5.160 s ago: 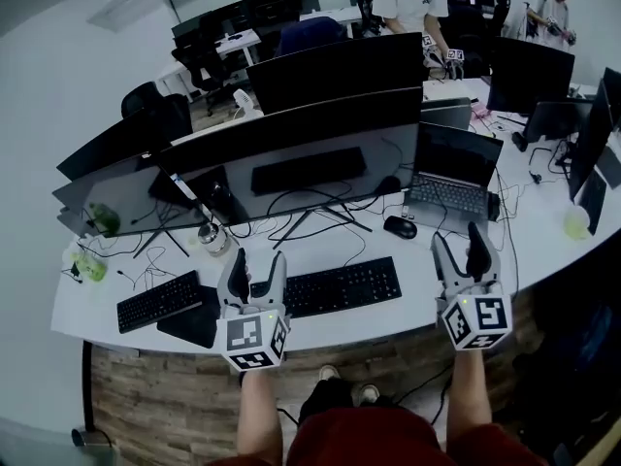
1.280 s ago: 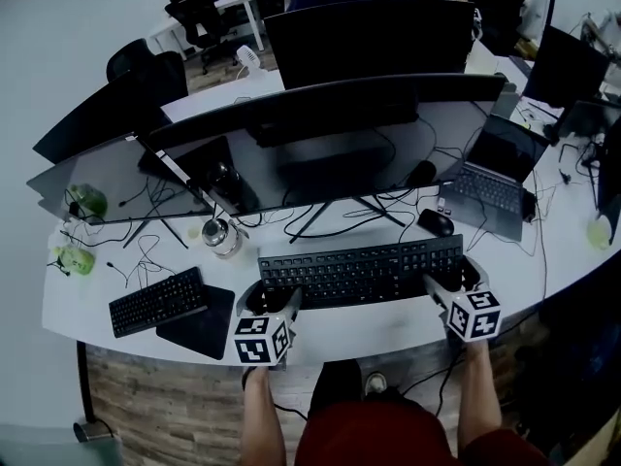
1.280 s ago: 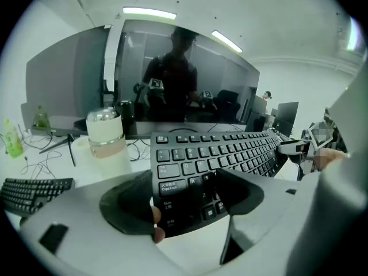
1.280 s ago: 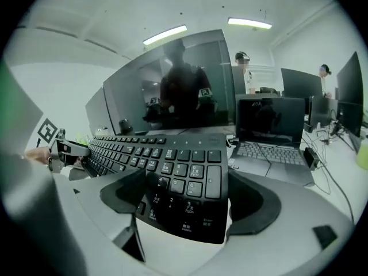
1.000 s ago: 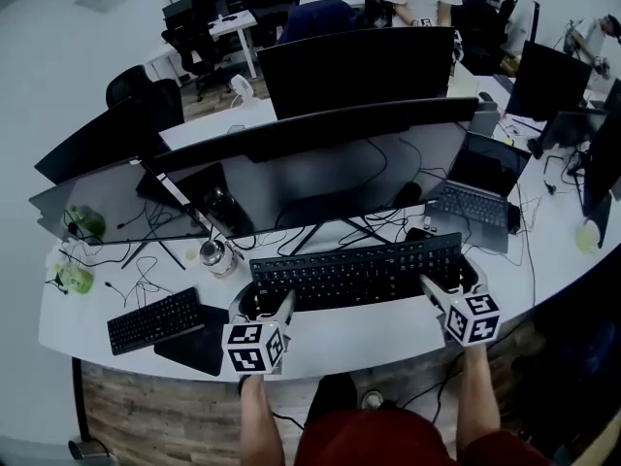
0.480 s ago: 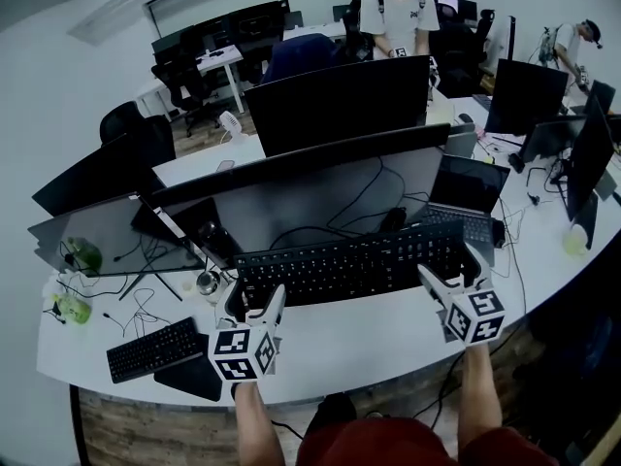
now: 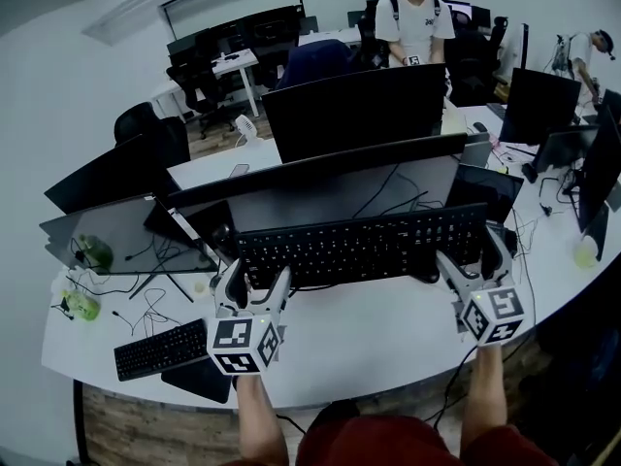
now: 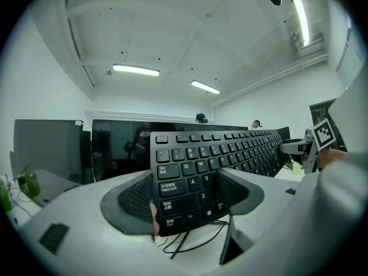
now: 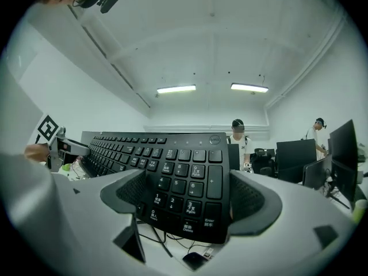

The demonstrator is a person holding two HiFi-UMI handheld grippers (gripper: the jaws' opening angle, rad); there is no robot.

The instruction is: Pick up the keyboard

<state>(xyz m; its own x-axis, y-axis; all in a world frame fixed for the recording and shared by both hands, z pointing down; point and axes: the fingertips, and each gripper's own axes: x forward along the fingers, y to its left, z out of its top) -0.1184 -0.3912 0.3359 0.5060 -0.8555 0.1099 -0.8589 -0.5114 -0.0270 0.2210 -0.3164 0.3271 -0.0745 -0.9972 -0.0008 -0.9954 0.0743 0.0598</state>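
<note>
The keyboard point(image 7: 359, 246) was held clear of the desk point(image 7: 378, 343), gripped at both short ends, its key face tilted toward the person.

1. Left gripper point(image 7: 252, 284): jaws closed on the keyboard's left end, pads spanning the Tab-to-Ctrl columns. The left edge sat deep between the jaws.
2. Right gripper point(image 7: 473, 260): jaws clamped on the right end, across the number pad (the Enter key lay just inside the right pad).
3. A cable point(image 8: 178, 243) hung below the lower edge, over the desk surface.

Clearances:
- In front of the keyboard, toward the person, a broad strip of desk lay bare as far as the desk's front edge.
- Behind, the upper long edge stood near the wide monitor point(image 7: 320, 187), the two overlapping in the head view.
- At the right end, a laptop point(image 7: 480, 187) stood just beyond the right gripper.
- At the left, a small second keyboard point(image 7: 160, 349) lay flat near the desk's front edge, apart from the left gripper.
</note>
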